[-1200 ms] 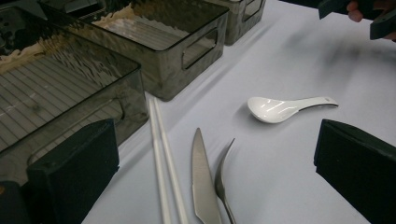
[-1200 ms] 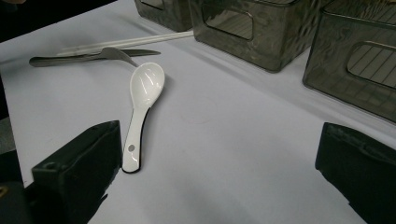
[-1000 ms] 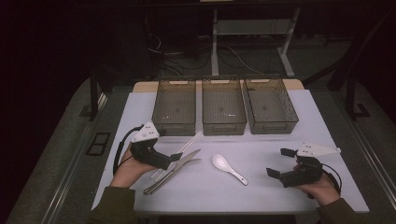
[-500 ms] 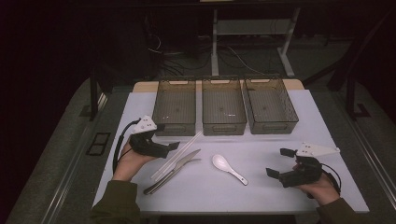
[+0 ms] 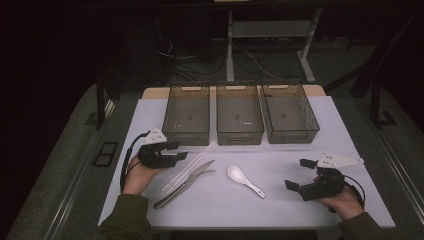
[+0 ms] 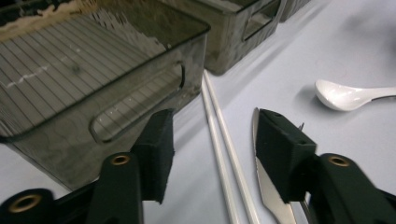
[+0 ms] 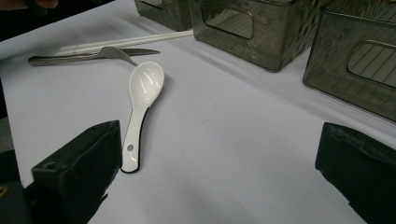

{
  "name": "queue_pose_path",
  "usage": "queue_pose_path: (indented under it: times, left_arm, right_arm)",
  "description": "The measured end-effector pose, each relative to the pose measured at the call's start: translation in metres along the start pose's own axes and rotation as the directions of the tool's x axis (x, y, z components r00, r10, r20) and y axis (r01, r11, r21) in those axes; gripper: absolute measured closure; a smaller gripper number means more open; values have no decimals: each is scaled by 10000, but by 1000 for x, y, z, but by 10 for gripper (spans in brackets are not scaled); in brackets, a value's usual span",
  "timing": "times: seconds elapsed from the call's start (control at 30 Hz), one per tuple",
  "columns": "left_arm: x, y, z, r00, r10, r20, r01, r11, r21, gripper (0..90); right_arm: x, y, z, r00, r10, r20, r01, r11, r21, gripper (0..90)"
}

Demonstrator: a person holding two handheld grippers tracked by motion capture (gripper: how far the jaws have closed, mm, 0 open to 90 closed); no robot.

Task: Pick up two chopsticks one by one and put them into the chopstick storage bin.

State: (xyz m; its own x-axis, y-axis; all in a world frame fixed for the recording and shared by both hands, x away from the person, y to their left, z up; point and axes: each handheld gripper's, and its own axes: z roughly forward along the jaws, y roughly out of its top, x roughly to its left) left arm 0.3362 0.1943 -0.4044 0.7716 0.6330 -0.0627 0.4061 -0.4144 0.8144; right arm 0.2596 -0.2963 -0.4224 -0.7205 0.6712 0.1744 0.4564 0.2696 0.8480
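Two white chopsticks (image 6: 219,140) lie between our left gripper (image 6: 212,144)'s jaws, which have just been closing yet, as far as we can tell, touch nothing. Their long axis runs straight ahead toward the left bin (image 6: 88,79), the knife (image 6: 266,186) just beside them. Our right gripper (image 5: 301,175) rests well apart, jaws spread, near the spoon (image 5: 245,180).

No readable text, label or number anywhere.
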Motion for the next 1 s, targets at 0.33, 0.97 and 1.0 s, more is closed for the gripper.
queue_pose_path:
  times: [0.33,0.97,1.0]
  left_arm:
    - [-5,-11,11,9997,125,196,-143,9952,972,638]
    - [-8,-21,27,9989,-365,287,291,9735,2267,767]
    - [-8,-21,27,9990,-350,278,278,9731,2286,766]
  right_arm:
    - [0,0,0,10000,48,16,-48,10000,-5,8]
    - [0,-1,-1,9999,54,112,-54,10000,24,8]
    - [0,-1,-1,9999,19,124,-19,10000,5,8]
